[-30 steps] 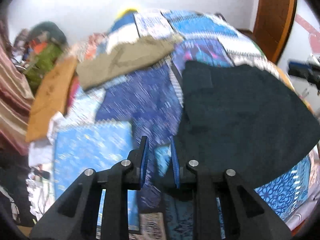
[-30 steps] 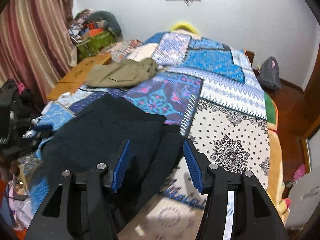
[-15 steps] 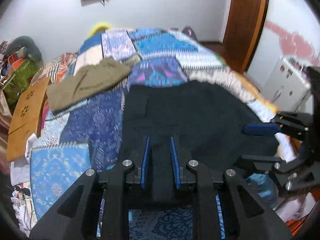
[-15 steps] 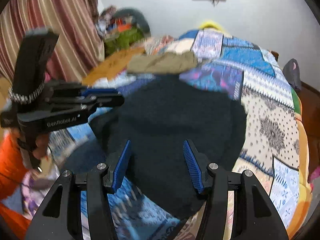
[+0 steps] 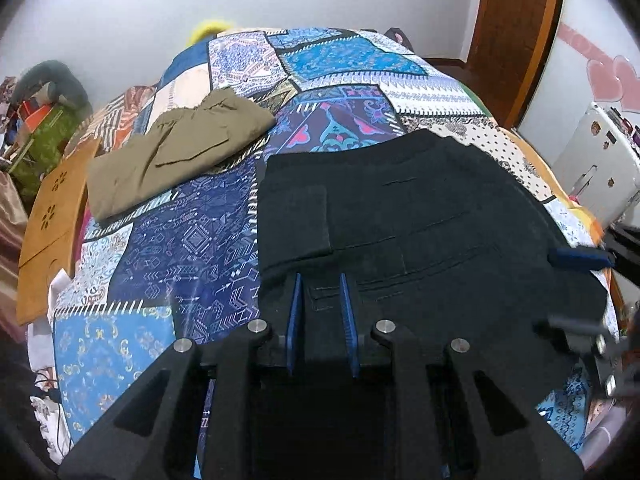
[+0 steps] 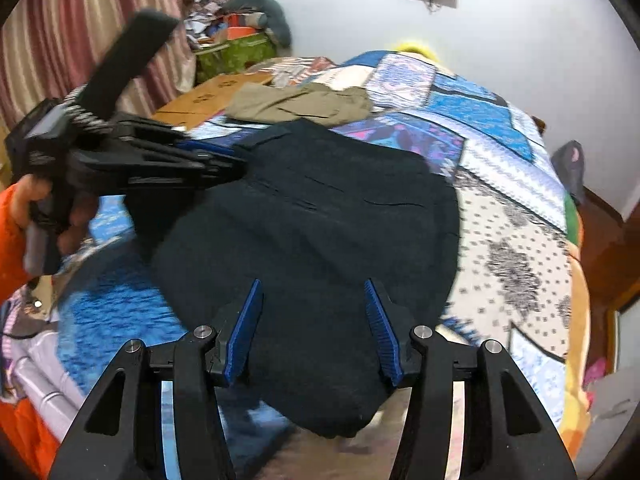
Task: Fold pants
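Black pants lie spread flat on a patchwork quilt, waistband and pockets toward the left wrist camera. My left gripper hovers over that waistband edge. Its jaws stand a narrow gap apart, with dark cloth showing through the gap and no grip visible. In the right wrist view the pants fill the middle. My right gripper is open wide above their near end, nothing between its fingers. The left gripper reaches in from the left at the pants' far-left edge, held by a hand. The right gripper shows at the right edge.
A folded olive garment lies farther back on the quilt. A brown perforated board rests along the bed's left side. Striped curtains hang on the left, and a wooden door and white cabinet stand right.
My left gripper has moved from over the bare quilt onto the pants' waistband. The right gripper has swung and sunk toward the pants' near end, and the left gripper has come into its view.
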{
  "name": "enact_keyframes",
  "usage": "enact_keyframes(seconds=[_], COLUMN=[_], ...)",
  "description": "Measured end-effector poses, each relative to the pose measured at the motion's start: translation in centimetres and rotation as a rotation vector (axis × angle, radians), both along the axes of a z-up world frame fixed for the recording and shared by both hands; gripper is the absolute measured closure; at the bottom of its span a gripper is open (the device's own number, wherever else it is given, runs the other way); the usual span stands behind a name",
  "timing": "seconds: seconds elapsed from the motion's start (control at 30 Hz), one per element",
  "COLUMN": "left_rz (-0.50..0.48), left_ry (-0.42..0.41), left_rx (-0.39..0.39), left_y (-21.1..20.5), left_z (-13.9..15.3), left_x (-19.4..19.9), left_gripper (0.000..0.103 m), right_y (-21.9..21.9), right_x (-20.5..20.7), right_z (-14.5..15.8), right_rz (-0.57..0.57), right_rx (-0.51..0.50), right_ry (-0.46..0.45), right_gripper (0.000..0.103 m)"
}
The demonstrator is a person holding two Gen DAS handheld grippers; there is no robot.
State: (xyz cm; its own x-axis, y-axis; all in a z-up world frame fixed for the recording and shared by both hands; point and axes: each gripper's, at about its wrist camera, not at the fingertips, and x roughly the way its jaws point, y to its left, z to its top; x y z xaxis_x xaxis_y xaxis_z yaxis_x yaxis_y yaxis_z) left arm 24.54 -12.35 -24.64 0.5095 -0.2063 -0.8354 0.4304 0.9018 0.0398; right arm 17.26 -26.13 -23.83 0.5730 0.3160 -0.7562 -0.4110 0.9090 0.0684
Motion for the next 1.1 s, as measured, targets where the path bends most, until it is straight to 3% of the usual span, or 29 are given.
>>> enact_keyframes(seconds=[0.27,0.37,0.43,0.47,0.57,0.7,1.1], left_rz=[0.029,0.046,0.067,0.075,0.086,0.095,0.086], left_ry=[-0.048,-0.074,-0.093,-0.103,-0.126,-0.122,0.088], left_rx=[0.005,-0.008,-0.01,-0.013,-0.024,-0.059,-0.118], left_y=[0.2,1.2,2.0,2.4,3.6,4.8,4.1], left_z=[1.9,2.9,3.6,4.0,4.9,5.1,0.0], left_x=[-0.4,-0.7,-0.7,-0.7,-0.7,-0.6,1.9], left_gripper=[0.082,0.065,0.039,0.035,0.033,0.027,0.026], right_y=[-2.3,-2.7,-3.3,-3.5,-4.2,-4.9,-5.9], right_x=[0.9,0.1,-0.2,-0.2,-0.2,0.4,3.7], right_z=[0.5,1.4,2.0,2.3,3.1,3.4,0.0], right_rz=[-0.063,-0.08,-0.105,-0.117,-0.155,-0.189,-0.201], right_rx=[0.031,0.018,0.013,0.005,-0.021,0.003,0.159], right_ry=[0.031,0.013,0.002,-0.005,-0.029,-0.015,0.179], right_gripper=[0.052,0.051,0.045,0.042,0.035,0.034,0.032])
